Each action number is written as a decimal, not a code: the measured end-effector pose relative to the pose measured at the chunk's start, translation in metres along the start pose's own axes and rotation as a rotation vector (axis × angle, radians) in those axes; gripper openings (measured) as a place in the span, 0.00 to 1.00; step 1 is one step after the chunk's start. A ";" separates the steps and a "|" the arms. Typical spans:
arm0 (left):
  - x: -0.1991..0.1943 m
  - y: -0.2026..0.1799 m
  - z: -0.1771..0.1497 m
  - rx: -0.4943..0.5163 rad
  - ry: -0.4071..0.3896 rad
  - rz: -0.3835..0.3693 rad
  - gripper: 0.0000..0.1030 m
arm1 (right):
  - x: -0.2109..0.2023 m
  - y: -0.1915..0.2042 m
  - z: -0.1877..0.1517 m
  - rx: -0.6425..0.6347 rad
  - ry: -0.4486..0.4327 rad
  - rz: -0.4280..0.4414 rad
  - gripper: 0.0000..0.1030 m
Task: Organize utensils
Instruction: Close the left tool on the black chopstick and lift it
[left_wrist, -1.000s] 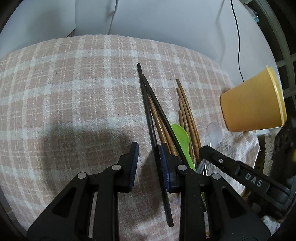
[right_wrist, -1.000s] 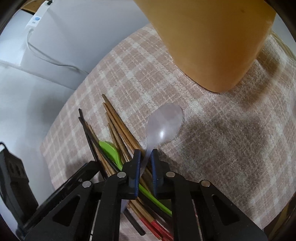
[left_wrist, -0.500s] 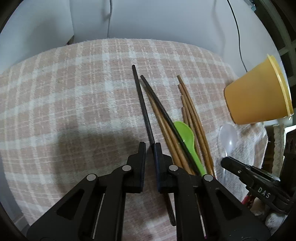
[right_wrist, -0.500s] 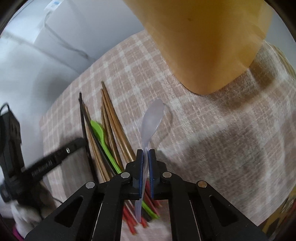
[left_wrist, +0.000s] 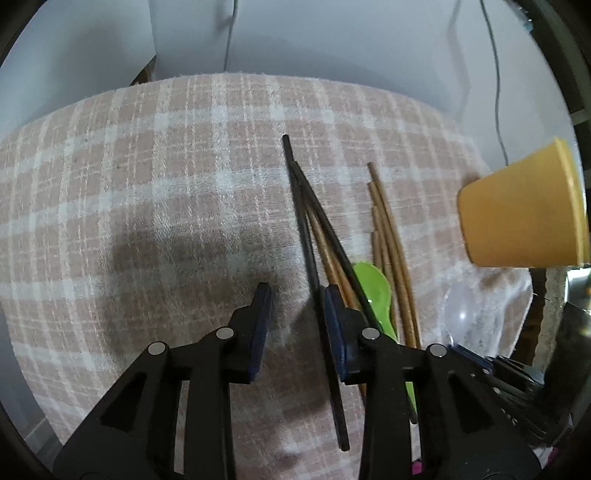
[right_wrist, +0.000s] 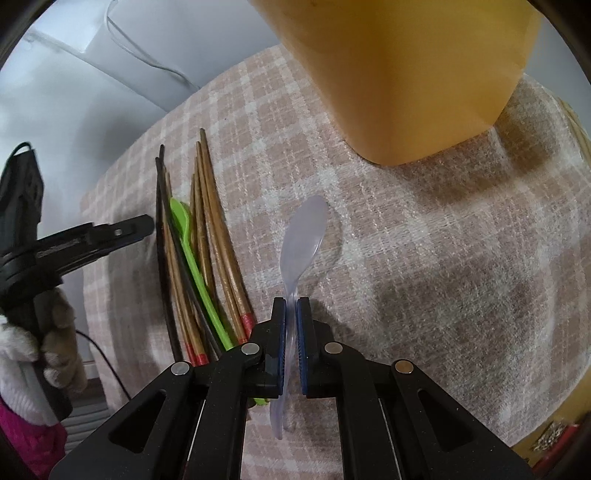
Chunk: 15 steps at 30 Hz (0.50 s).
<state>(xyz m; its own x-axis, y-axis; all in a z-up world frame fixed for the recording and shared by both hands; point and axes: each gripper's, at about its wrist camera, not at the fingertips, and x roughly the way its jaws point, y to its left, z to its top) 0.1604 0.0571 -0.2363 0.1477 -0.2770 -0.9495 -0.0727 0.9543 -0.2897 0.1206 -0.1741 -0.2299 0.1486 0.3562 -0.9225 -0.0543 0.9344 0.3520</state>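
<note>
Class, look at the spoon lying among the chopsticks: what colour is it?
Bright green. The green spoon shows best in the right wrist view, lying between the chopsticks.

1. The counter (left_wrist: 147, 206) is covered by a pink-and-white checked cloth.
2. Black chopsticks (left_wrist: 301, 206), brown chopsticks (left_wrist: 384, 236) and a green spoon (left_wrist: 375, 291) lie side by side on it.
3. A yellow cup (left_wrist: 521, 218) stands near its edge.

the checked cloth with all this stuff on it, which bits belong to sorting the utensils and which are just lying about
Part of the job:
- clear spoon, clamped in the right gripper
- green spoon
- black chopsticks, one between the open jaws of the left gripper
- brown chopsticks
- yellow cup

Just lying about:
- checked cloth
- wall cable
</note>
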 end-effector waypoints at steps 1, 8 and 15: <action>0.001 -0.001 0.001 -0.005 -0.003 0.001 0.28 | -0.003 -0.002 -0.001 0.000 0.001 0.003 0.05; 0.005 -0.006 0.023 0.004 -0.020 0.023 0.12 | -0.021 -0.022 0.006 0.035 -0.016 0.064 0.06; 0.008 -0.009 0.039 0.027 -0.019 0.019 0.06 | -0.024 -0.051 0.022 0.135 -0.046 0.099 0.09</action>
<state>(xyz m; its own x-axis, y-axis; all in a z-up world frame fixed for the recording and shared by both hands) 0.2008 0.0507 -0.2367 0.1655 -0.2567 -0.9522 -0.0489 0.9622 -0.2679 0.1413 -0.2300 -0.2224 0.1940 0.4427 -0.8754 0.0614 0.8851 0.4612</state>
